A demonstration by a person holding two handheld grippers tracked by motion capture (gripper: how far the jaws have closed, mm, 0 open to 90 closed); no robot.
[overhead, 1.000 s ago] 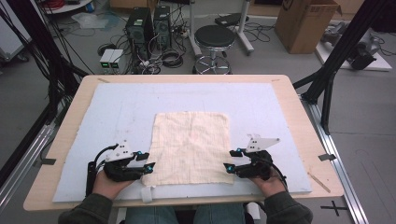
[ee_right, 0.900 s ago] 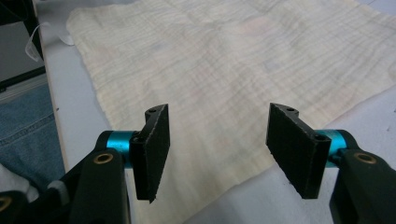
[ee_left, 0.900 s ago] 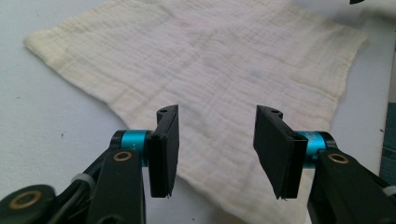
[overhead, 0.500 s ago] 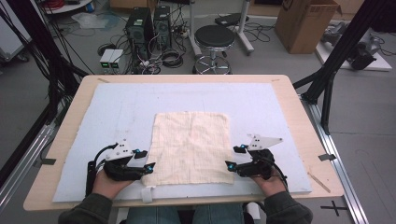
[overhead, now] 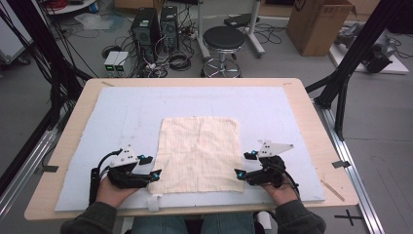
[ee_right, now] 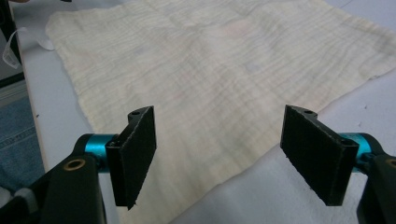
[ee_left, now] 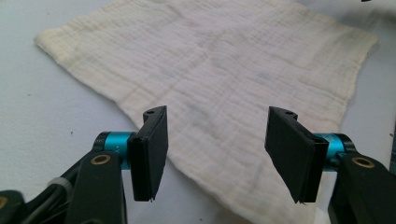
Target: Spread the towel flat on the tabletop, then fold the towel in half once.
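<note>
Cloth (overhead: 200,153) lies flat on the white mat (overhead: 122,117), spread square between both hands. Left gripper (overhead: 148,166) and right gripper (overhead: 246,164) have just been opening at its 2 near corners; jaws stand wide, nothing pinched, so the spreading looks finished. Gripper views show creases across the weave that the high view blurs, while the high view alone gives the whole outline
</note>
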